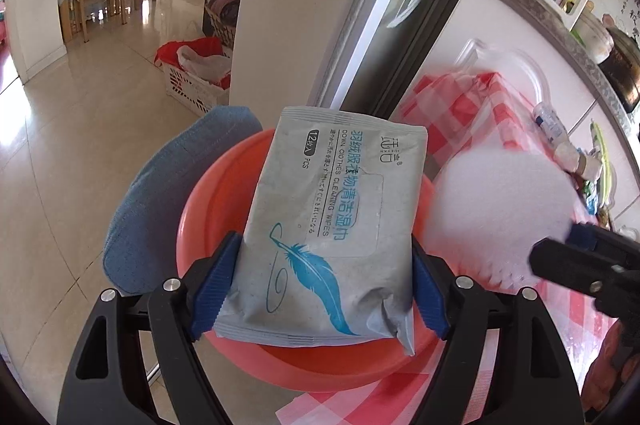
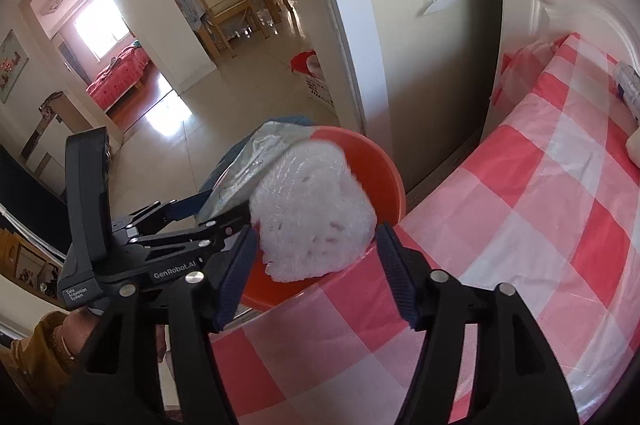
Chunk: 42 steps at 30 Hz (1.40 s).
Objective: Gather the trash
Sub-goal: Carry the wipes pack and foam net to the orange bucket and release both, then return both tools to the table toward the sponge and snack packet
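Observation:
My left gripper (image 1: 324,281) is shut on a grey wet-wipes packet (image 1: 328,225) with a blue feather print, held over an orange plastic basin (image 1: 208,209) at the table's edge. My right gripper (image 2: 316,265) is shut on a white foam wrap (image 2: 316,209), held at the basin's rim (image 2: 384,169); the wrap also shows blurred in the left wrist view (image 1: 500,209). The left gripper and the packet (image 2: 256,165) show in the right wrist view, left of the foam.
The table has a red-and-white checked cloth (image 2: 540,205). A blue cloth (image 1: 160,193) lies behind the basin. Bottles (image 1: 556,133) stand at the table's far side by a white cabinet. A white laundry basket (image 1: 192,81) sits on the tiled floor beyond.

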{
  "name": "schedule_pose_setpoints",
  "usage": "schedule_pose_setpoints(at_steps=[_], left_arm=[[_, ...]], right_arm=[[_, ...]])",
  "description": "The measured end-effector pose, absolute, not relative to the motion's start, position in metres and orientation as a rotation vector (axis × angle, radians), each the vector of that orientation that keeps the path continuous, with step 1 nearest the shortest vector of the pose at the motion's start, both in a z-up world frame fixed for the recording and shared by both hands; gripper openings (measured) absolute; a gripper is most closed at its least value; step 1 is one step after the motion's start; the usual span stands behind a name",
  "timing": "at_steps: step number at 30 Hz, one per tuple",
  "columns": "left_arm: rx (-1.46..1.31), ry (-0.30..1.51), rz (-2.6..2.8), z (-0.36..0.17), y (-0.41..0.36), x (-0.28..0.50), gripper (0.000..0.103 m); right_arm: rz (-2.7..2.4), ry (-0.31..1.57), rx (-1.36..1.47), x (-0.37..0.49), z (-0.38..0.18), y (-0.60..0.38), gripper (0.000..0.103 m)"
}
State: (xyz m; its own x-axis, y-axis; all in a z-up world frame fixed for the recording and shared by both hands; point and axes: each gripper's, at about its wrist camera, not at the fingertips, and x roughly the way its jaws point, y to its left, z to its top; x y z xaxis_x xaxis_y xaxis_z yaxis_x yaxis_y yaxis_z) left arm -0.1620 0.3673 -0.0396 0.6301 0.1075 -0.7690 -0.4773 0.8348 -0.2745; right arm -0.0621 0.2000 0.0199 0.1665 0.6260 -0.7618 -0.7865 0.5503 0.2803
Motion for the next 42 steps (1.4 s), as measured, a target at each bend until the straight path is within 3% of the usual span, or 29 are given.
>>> schedule_pose_setpoints(at_steps=[2, 9, 21, 35, 42], left_arm=[[-0.484, 0.845, 0.356, -0.043, 0.368, -0.160, 0.079], [-0.465, 0.844, 0.384, -0.041, 0.373, -0.165, 0.085], [-0.441, 0.760, 0.344, -0.012, 0.358, -0.166, 0.086], [-0.375, 0.718, 0.114, 0.036, 0.286, -0.125, 0.088], [-0.323, 0.755, 0.050, 0.037, 0.249, -0.104, 0.089]], right_arm=[[1.003, 0.965, -0.190, -0.063, 0.020, 0.198, 0.080], [0.990, 0.934, -0.080, -0.059, 0.025, 0.175, 0.081], [0.909, 0.887, 0.094, -0.044, 0.039, 0.109, 0.083], [0.673, 0.742, 0.343, -0.023, 0.058, -0.034, 0.084], [0.391, 0.770, 0.483, 0.026, 0.046, -0.132, 0.084]])
